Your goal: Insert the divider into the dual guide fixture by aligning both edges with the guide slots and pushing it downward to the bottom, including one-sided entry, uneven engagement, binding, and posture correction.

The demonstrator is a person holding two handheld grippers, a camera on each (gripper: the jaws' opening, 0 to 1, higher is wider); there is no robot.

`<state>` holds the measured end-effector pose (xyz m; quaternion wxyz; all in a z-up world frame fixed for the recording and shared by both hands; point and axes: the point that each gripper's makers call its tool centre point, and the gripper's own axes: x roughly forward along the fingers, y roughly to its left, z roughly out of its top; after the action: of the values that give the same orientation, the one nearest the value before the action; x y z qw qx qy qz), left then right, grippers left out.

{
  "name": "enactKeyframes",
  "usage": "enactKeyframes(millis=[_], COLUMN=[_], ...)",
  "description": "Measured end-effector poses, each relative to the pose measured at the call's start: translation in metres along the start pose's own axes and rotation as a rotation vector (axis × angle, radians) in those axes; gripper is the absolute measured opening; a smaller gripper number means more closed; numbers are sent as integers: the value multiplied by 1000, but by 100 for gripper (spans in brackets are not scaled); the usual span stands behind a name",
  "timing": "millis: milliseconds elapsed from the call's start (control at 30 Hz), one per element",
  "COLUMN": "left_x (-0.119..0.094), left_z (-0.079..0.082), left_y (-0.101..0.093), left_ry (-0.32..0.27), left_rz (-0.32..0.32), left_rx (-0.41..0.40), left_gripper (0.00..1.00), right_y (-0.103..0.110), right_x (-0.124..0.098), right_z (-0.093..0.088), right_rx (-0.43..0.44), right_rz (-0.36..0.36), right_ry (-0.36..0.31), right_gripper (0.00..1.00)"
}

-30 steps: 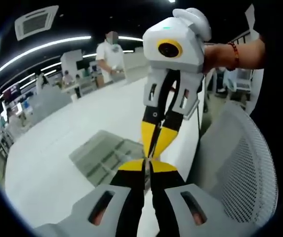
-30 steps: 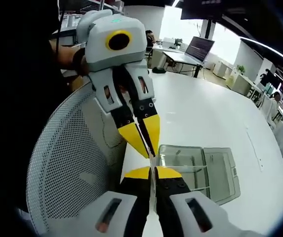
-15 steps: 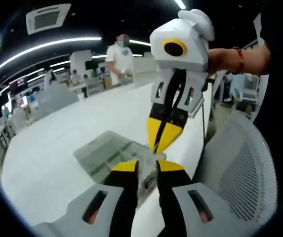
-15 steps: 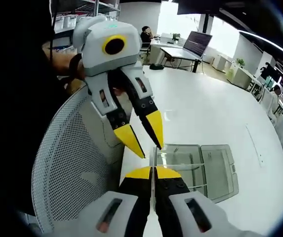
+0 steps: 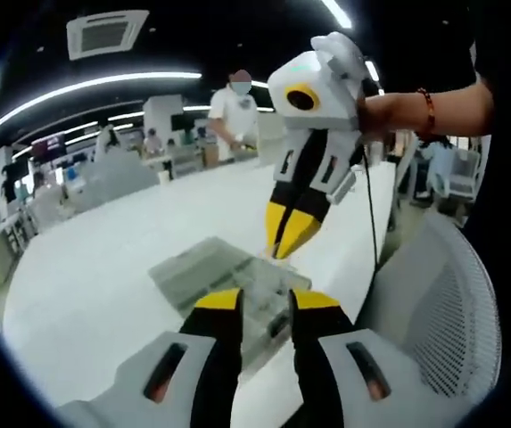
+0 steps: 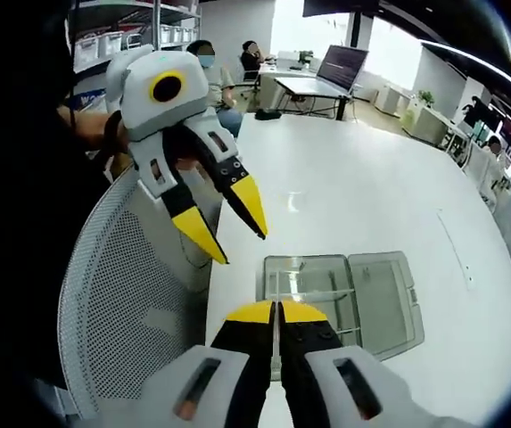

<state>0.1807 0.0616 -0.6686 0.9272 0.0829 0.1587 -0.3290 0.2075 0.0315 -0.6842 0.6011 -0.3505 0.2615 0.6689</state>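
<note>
Right gripper view, thin clear divider point(image 6: 276, 343) pinched between the right tool point(image 6: 276, 312) tips above the clear guide fixture point(image 6: 340, 301) on the white tabletop point(image 6: 362, 196), left tool point(image 6: 228, 223) spread and apart, mesh chair point(image 6: 121, 312) beside.

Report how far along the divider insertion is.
Done: nothing seated yet. The clear fixture sits on the white table, apart from both grippers. In hand: the right hand-held gripper is shut on what looks like the thin clear divider, seen edge-on. The left hand-held gripper is open and holds nothing. Left: align both edges with the guide slots and push down to the bottom.
</note>
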Motion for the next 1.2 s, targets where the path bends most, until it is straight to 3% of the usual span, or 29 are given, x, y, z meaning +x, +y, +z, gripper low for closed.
enactKeyframes(millis=[400,1200], left_x=[-5,-6], left_z=[-1,-9], left_y=[9,23], left_ry=[-11,-6], left_rz=[24,47], left_rx=[-26,-84], left_gripper=[25,38], right_y=[-9,-35], right_x=[4,17], right_z=[-4,-6], right_rx=[51,118], right_rz=[23,38], right_ry=[8,-63], right_gripper=[0,0])
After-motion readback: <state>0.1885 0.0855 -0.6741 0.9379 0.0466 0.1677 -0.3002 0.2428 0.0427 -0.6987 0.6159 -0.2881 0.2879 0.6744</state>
